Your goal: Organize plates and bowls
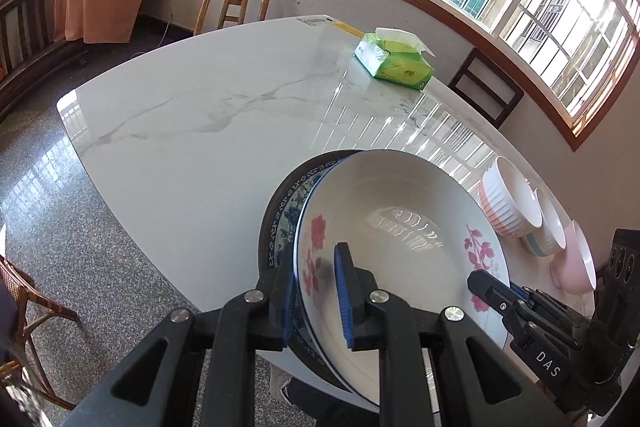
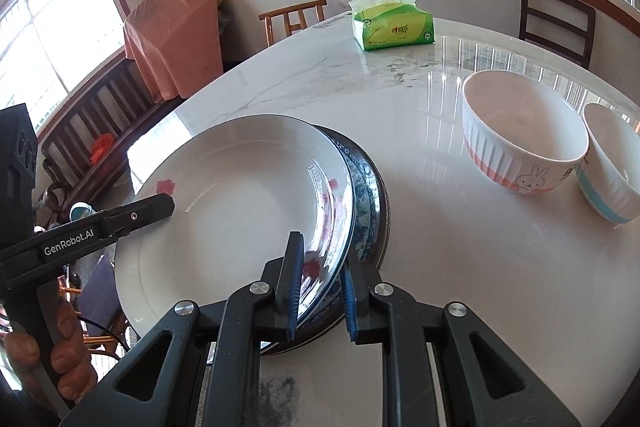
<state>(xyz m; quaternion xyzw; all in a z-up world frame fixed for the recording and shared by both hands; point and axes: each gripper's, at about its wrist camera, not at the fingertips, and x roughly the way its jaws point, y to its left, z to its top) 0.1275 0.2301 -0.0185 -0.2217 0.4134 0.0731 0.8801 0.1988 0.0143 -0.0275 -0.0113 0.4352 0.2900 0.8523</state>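
Observation:
A white plate with red flowers (image 1: 400, 227) (image 2: 240, 207) lies on top of a blue-patterned plate (image 1: 290, 211) (image 2: 362, 195) and a dark plate (image 1: 266, 223) (image 2: 382, 195) on the marble table (image 1: 192, 131) (image 2: 460, 267). My left gripper (image 1: 318, 299) straddles the flowered plate's left rim, jaws apart with a gap beside the rim. My right gripper (image 2: 320, 287) straddles its right rim the same way. Each gripper shows in the other view, the right (image 1: 492, 287) and the left (image 2: 152, 205). Three bowls stand to the right: pink-banded (image 1: 510, 203) (image 2: 520, 139), blue-banded (image 1: 548, 227) (image 2: 612, 167), pink (image 1: 576, 259).
A green tissue pack (image 1: 394, 61) (image 2: 394, 23) lies at the far side of the table. Wooden chairs (image 1: 236, 1) (image 2: 556, 21) stand around it. A bench with an orange cloth (image 2: 176, 31) is along the left wall. The plate stack sits at the table's near edge.

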